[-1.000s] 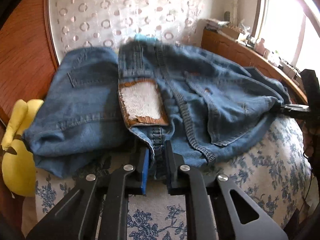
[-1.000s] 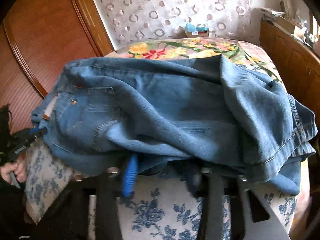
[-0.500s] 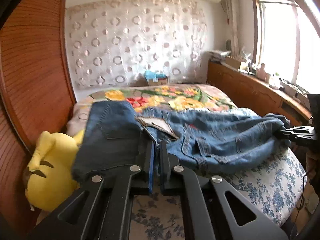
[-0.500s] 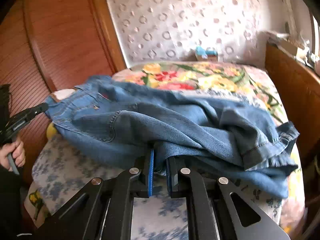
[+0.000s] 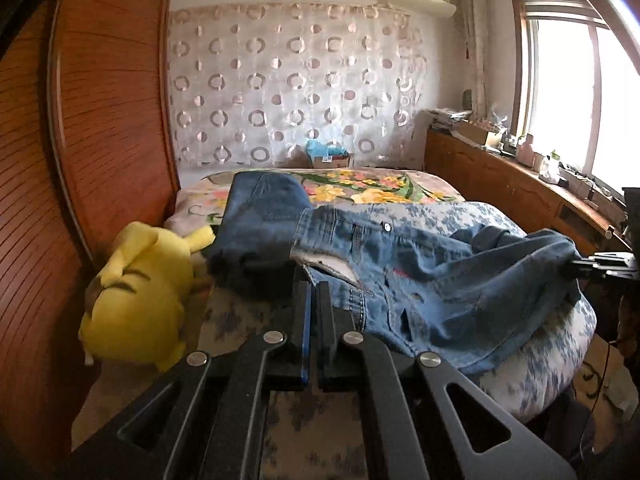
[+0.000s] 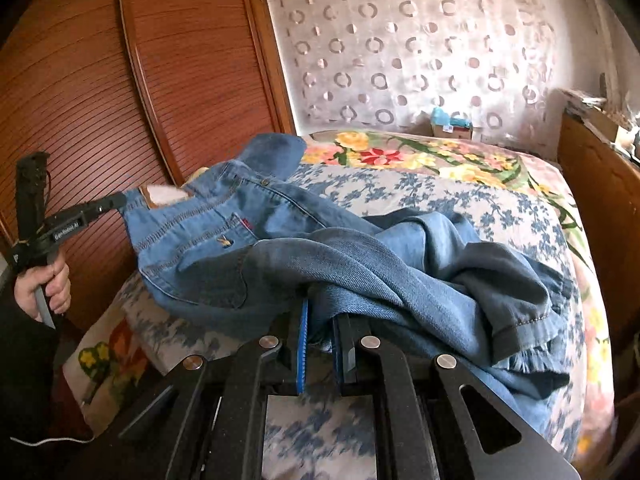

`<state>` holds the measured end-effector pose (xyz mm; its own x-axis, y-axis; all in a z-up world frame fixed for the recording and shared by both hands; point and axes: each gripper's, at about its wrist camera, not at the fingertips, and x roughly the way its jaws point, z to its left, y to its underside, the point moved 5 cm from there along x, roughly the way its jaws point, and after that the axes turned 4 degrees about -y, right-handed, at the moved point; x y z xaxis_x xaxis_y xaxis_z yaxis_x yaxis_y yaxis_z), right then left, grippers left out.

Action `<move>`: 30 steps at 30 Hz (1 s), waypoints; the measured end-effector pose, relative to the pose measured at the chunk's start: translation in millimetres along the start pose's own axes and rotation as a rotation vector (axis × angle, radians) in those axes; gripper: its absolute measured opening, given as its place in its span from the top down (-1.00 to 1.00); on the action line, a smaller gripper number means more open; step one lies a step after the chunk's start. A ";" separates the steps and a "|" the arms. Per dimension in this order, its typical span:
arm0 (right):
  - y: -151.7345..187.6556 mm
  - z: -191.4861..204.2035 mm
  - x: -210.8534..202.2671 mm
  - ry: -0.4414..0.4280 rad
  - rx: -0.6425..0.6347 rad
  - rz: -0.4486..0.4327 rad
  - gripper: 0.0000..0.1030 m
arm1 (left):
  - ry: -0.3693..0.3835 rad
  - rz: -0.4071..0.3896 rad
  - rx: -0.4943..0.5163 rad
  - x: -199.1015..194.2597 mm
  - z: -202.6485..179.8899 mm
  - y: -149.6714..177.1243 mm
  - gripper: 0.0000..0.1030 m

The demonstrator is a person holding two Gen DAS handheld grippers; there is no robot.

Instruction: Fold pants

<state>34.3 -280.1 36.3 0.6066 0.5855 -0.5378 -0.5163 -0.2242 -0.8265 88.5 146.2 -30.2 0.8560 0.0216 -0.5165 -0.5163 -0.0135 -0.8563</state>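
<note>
While both grippers clamp, jeans (image 5: 420, 276) have stretched out lengthwise.

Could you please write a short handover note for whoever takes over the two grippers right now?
Left gripper: shut on the jeans at the waist end, near the white inner label.
Right gripper: shut on a bunch of denim at the leg end; its jaws have just been closing.
The jeans hang stretched between the two grippers over the bed, partly lifted and still crumpled, legs bunched on the right. A yellow plush toy lies at the bed's left edge beside the waist end.
Done: both ends gripped.
Left: spread the jeans flat, lay the legs together, then fold. No fold is made yet.
</note>
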 end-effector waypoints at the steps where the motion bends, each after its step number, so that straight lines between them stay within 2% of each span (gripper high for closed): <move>1: 5.5 1.6 -3.8 -0.004 0.007 -0.003 0.81 | -0.002 -0.003 -0.010 -6.1 2.6 3.9 0.95; 4: 18.5 4.1 -10.8 -0.031 0.025 0.005 0.81 | -0.003 0.006 -0.045 -17.3 11.4 14.7 0.95; 8: 30.5 -1.0 -6.1 -0.029 0.037 0.042 0.75 | -0.003 0.062 -0.044 -4.7 12.0 34.4 0.95; 11: 37.3 -1.4 3.1 -0.033 0.040 0.083 0.47 | -0.016 0.099 -0.039 4.2 12.9 44.2 0.95; 13: 39.2 -1.2 3.6 -0.020 0.025 0.089 0.43 | -0.023 0.106 -0.035 4.8 13.0 49.6 0.95; 15: 36.3 -5.2 0.4 -0.010 0.018 0.089 0.30 | -0.037 0.104 -0.038 2.1 13.8 52.4 0.94; 17: 38.0 -12.2 -10.5 0.009 0.034 0.077 0.27 | -0.026 0.106 -0.050 -0.4 13.2 54.6 0.94; 18: 38.4 -18.4 -15.9 0.021 0.043 0.064 0.27 | -0.021 0.108 -0.052 -1.2 12.2 54.0 0.87; 19: 35.5 -18.7 -24.6 0.030 0.049 0.054 0.26 | -0.018 0.105 -0.051 -1.3 11.6 53.5 0.63; 20: 36.1 -23.6 -30.9 0.045 0.053 0.040 0.26 | -0.016 0.099 -0.047 -1.5 9.9 52.7 0.51; 22: 35.0 -32.7 -44.4 0.089 0.056 0.007 0.24 | -0.003 0.080 -0.046 -0.3 4.9 48.7 0.12; 23: 35.3 -32.7 -51.7 0.110 0.056 -0.007 0.22 | 0.006 0.073 -0.044 0.3 0.5 47.0 0.07; 25: 33.2 -42.4 -54.9 0.150 0.055 -0.026 0.17 | 0.020 0.070 -0.037 6.2 -9.1 43.6 -0.25; 27: 33.6 -49.8 -52.9 0.190 0.051 -0.029 0.05 | 0.049 0.060 -0.031 12.9 -19.9 40.1 -0.45; 30: 32.5 -60.7 -35.5 0.206 0.050 -0.015 -0.07 | 0.080 0.050 -0.012 23.6 -40.8 34.0 -0.46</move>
<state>32.8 -355.5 18.5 0.7227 0.4154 -0.5524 -0.5327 -0.1745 -0.8281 92.2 105.4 -71.5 0.8289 -0.0589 -0.5563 -0.5583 -0.0244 -0.8293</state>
